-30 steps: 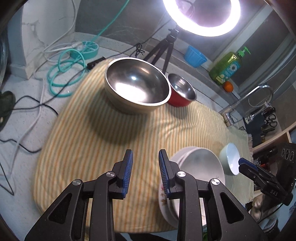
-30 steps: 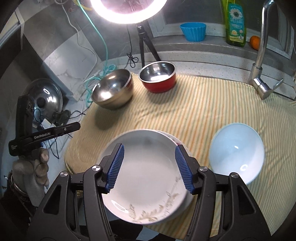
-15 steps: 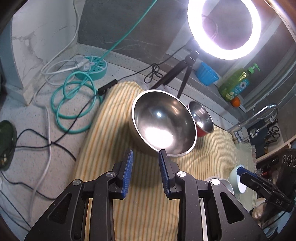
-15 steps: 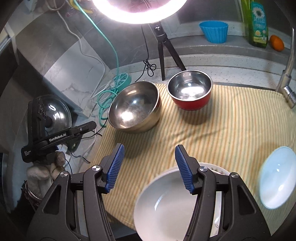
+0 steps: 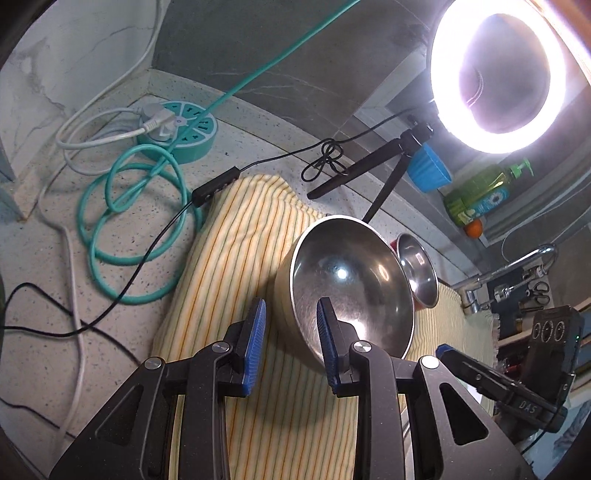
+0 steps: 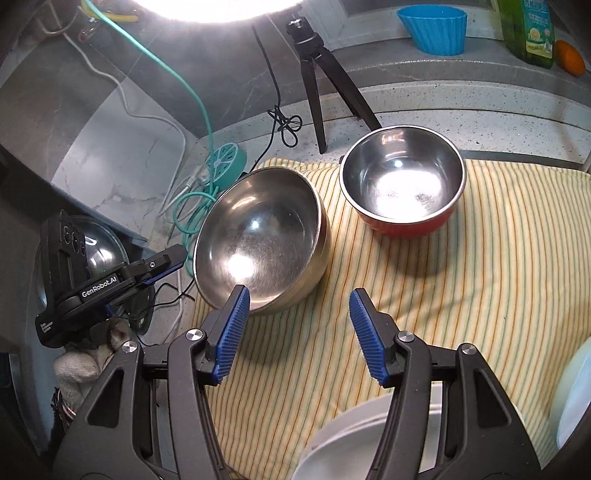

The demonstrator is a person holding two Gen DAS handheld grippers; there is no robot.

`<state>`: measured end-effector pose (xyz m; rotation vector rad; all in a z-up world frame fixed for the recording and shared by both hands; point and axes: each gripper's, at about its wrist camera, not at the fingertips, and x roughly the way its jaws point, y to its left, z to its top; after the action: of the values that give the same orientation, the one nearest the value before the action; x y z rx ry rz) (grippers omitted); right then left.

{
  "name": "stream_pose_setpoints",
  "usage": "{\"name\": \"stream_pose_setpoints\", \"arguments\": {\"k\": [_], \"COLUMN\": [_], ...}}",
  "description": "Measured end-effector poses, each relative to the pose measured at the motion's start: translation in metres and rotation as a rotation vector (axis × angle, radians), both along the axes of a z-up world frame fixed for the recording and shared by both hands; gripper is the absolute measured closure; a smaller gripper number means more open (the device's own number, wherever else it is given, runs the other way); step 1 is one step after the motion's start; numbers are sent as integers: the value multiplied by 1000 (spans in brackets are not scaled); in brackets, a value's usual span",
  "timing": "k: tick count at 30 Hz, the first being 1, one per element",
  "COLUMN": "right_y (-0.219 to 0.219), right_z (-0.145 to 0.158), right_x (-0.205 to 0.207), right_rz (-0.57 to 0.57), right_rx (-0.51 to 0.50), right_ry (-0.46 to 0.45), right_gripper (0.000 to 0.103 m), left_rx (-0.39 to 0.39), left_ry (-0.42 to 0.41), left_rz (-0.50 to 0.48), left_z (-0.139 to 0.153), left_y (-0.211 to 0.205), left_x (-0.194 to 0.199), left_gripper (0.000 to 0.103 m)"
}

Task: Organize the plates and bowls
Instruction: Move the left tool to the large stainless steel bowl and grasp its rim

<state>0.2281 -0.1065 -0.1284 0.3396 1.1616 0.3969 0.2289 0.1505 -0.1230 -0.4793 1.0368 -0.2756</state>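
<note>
A large steel bowl (image 5: 351, 284) (image 6: 258, 236) sits tilted on the striped cloth (image 5: 236, 236), and a red bowl with a steel inside (image 6: 402, 188) (image 5: 419, 273) stands beside it. My left gripper (image 5: 290, 314) hovers at the big bowl's near left rim. Its jaws stand a little apart and grip nothing, with the rim showing in the gap. My right gripper (image 6: 299, 302) hangs open and empty over the cloth, just in front of the big bowl. White plates (image 6: 369, 439) lie stacked under it at the bottom edge. A white bowl (image 6: 572, 398) is cut off at the right.
A ring light on a black tripod (image 6: 317, 62) stands behind the bowls. A teal power strip (image 5: 181, 133), a coiled teal cable and black cords lie left of the cloth. A blue cup (image 6: 436, 27), a soap bottle and an orange sit on the ledge. A faucet (image 5: 517, 266) is at right.
Both grippers have moved from over the white plates toward the steel bowls at the back left. The plates have left the left wrist view. Neither gripper's jaws have changed their gap.
</note>
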Motion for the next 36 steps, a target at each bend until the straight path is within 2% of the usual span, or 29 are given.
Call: {"name": "stream_pose_setpoints", "arguments": {"k": [4, 8, 16, 20, 25, 36], "right_y": [3, 6, 13, 16, 24, 31], "right_z": [-8, -15, -27, -32, -34, -32], "right_x": [8, 17, 30, 35, 38, 33], "right_rz": [-6, -1, 9, 15, 39, 52], "right_rx": [1, -3, -10, -15, -39, -62], "right_ry": [14, 29, 48, 58, 51, 48], "right_gripper": [44, 51, 57, 67, 73, 74], "left_rx": [-6, -15, 1, 4, 1, 14], "left_ry": [8, 29, 37, 41, 43, 38], "left_rz": [-7, -16, -41, -47, -49, -52], "left_z": [-3, -10, -16, -19, -19, -18], "left_y": [-2, -5, -14, -16, -17, -18], "left_x": [8, 15, 21, 22, 23, 19], "left_gripper": [76, 76, 79, 79, 79, 79]}}
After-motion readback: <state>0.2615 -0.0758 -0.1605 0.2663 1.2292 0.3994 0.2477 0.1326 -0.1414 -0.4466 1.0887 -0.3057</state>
